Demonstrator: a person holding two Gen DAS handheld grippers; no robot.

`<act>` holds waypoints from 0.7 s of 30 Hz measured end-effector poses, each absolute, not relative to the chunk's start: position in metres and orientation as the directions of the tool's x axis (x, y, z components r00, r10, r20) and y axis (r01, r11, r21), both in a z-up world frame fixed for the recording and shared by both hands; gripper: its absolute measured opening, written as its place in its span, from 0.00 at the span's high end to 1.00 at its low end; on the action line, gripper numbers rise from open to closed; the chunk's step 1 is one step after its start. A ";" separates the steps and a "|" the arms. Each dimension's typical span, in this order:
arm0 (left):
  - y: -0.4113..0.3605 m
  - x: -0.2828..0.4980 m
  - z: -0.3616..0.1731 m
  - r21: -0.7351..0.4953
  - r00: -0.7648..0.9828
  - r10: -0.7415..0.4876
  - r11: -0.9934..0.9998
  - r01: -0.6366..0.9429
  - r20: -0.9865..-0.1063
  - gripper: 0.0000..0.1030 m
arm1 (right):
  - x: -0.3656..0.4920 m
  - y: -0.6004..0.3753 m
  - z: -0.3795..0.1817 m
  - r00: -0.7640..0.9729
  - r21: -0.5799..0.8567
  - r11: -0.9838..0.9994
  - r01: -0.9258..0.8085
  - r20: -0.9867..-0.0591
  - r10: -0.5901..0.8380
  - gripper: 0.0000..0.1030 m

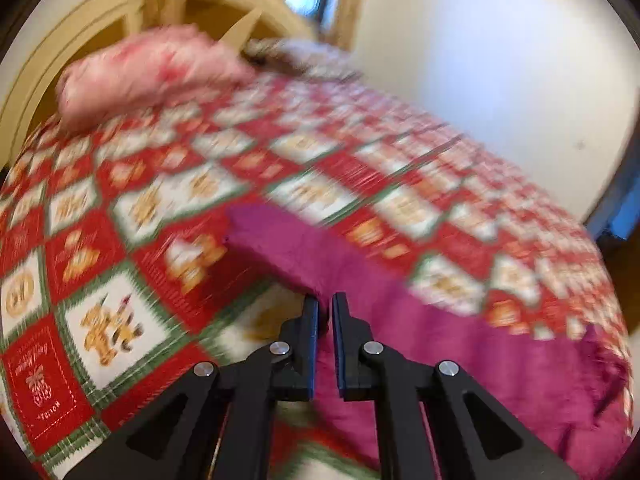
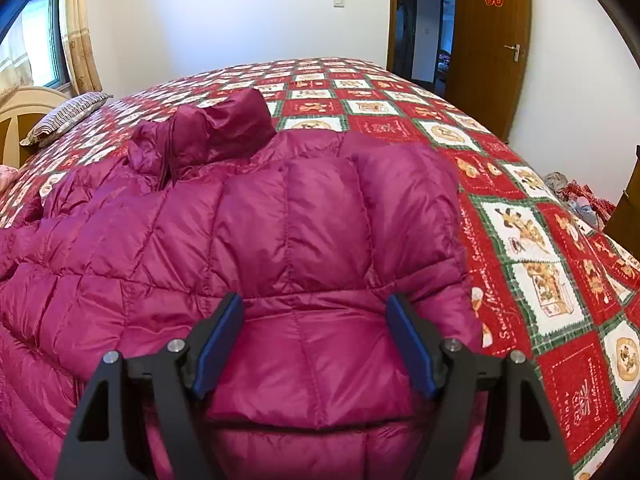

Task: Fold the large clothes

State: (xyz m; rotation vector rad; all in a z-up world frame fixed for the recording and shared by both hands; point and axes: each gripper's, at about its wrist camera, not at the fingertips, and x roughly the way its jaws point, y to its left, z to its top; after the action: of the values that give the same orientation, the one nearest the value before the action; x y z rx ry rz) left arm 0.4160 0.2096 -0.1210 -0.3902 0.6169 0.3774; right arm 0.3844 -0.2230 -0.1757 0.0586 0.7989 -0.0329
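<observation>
A magenta quilted down jacket (image 2: 280,216) lies spread on the bed, its hood (image 2: 208,128) bunched at the far end. My right gripper (image 2: 316,304) is open, its jaws wide apart just over a folded part of the jacket near me. In the blurred left wrist view, my left gripper (image 1: 325,300) is shut on an edge of the jacket (image 1: 288,248) and holds it lifted above the bedspread. The rest of the jacket (image 1: 500,380) trails to the right.
The bed has a red, white and green patchwork bedspread (image 2: 520,220). A pink pillow (image 1: 148,72) and a striped pillow (image 2: 68,116) lie by the cream headboard (image 1: 52,60). A brown door (image 2: 492,40) stands at the far right. Clutter (image 2: 580,196) lies on the floor beside the bed.
</observation>
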 end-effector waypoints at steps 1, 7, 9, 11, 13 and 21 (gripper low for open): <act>0.192 0.414 -0.108 -0.233 0.791 0.196 0.890 -0.392 -0.580 0.94 | 0.384 -0.223 -0.176 0.697 0.041 0.998 0.052 -0.717 -0.007 0.26; 0.051 0.394 -0.041 -0.057 0.923 -0.040 0.998 0.019 -0.383 0.94 | 0.384 -0.224 -0.176 0.698 0.044 0.998 0.053 -0.716 -0.005 0.26; 0.005 0.385 -0.033 -0.023 0.920 -0.153 0.988 0.155 -0.361 0.94 | 0.384 -0.224 -0.176 0.699 0.048 0.997 0.053 -0.716 -0.003 0.26; -0.032 0.377 -0.034 0.007 0.907 -0.220 0.971 0.239 -0.359 0.94 | 0.384 -0.225 -0.176 0.700 0.053 0.997 0.053 -0.714 0.001 0.26; -0.055 0.374 -0.040 0.002 0.898 -0.238 0.966 0.257 -0.370 0.94 | 0.384 -0.225 -0.176 0.700 0.056 0.997 0.054 -0.714 0.002 0.26; 0.050 0.414 -0.086 -0.316 0.806 -0.106 0.943 -0.105 -0.583 0.92 | 0.384 -0.226 -0.176 0.701 0.062 0.997 0.051 -0.713 0.008 0.25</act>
State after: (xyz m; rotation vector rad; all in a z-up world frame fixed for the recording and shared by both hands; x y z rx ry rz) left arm 0.4135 0.0498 -0.0858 -0.3454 0.6376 -0.0001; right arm 0.3841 -0.2259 -0.1757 0.0795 0.7937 -0.0240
